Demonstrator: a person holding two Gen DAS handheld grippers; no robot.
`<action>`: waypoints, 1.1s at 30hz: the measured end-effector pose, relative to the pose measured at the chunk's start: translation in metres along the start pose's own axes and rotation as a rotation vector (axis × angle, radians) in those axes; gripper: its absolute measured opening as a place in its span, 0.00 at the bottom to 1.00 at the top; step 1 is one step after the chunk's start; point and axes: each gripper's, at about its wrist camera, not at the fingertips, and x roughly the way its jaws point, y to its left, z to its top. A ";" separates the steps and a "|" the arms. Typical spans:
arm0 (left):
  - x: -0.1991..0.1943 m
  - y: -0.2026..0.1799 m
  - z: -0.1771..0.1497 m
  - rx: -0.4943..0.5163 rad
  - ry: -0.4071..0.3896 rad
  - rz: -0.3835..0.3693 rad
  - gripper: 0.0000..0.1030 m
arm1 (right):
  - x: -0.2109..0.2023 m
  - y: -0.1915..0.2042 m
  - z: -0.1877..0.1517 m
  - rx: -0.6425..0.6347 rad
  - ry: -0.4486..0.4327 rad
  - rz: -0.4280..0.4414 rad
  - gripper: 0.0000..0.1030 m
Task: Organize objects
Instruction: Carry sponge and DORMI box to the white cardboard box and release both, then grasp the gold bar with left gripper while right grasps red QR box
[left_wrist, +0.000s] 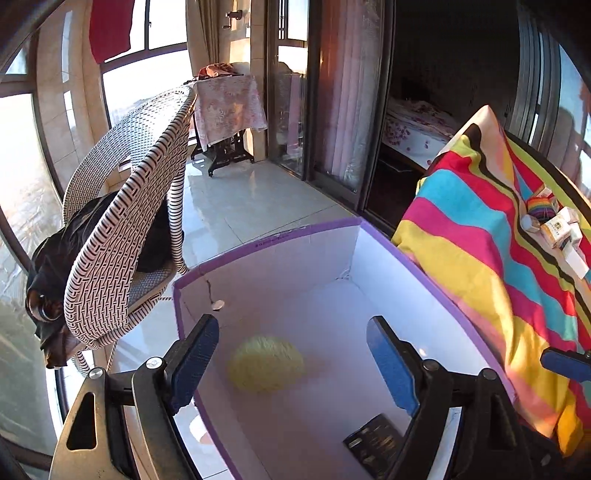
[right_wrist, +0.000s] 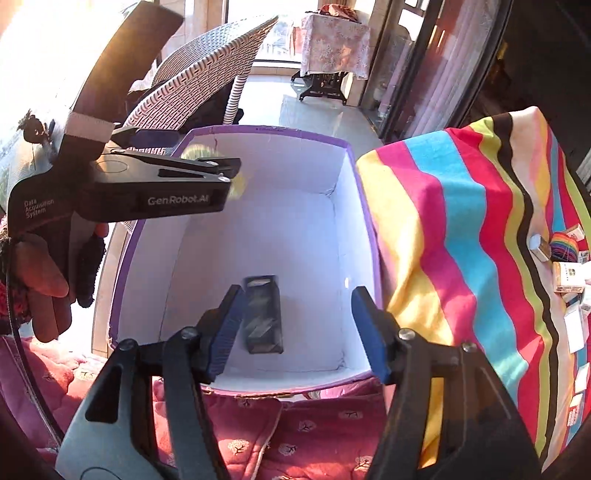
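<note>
A white cardboard box with a purple rim (left_wrist: 269, 236) (right_wrist: 258, 129) stands open under both grippers. My left gripper (left_wrist: 293, 363) (right_wrist: 207, 151) hangs over the box with its jaws wide apart. A blurred yellow ball (left_wrist: 266, 363) shows between them, and neither pad touches it. My right gripper (right_wrist: 297, 332) is open above the box's near end. A dark oblong packet (right_wrist: 264, 317) (left_wrist: 373, 441) lies in the box just beside its left pad, apart from it. More small boxes (left_wrist: 561, 229) (right_wrist: 570, 277) and a rainbow yarn ball (left_wrist: 543, 210) (right_wrist: 563, 245) sit on the striped cloth to the right.
A table under a bright striped cloth (left_wrist: 480, 258) (right_wrist: 461, 240) adjoins the box on the right. A wicker chair (left_wrist: 129, 221) (right_wrist: 207, 74) with dark clothing stands to the left. A pink quilted cushion (right_wrist: 295, 424) lies at the near side. A person's hand (right_wrist: 44, 280) holds the left gripper.
</note>
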 end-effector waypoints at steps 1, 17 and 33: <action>-0.002 -0.008 0.004 0.017 -0.012 -0.028 0.81 | -0.005 -0.010 -0.002 0.035 -0.014 -0.016 0.65; 0.083 -0.350 0.095 0.662 0.034 -0.462 0.84 | -0.094 -0.236 -0.150 0.801 -0.041 -0.379 0.76; 0.111 -0.406 0.081 0.739 0.124 -0.617 0.30 | -0.110 -0.353 -0.229 1.016 -0.036 -0.503 0.77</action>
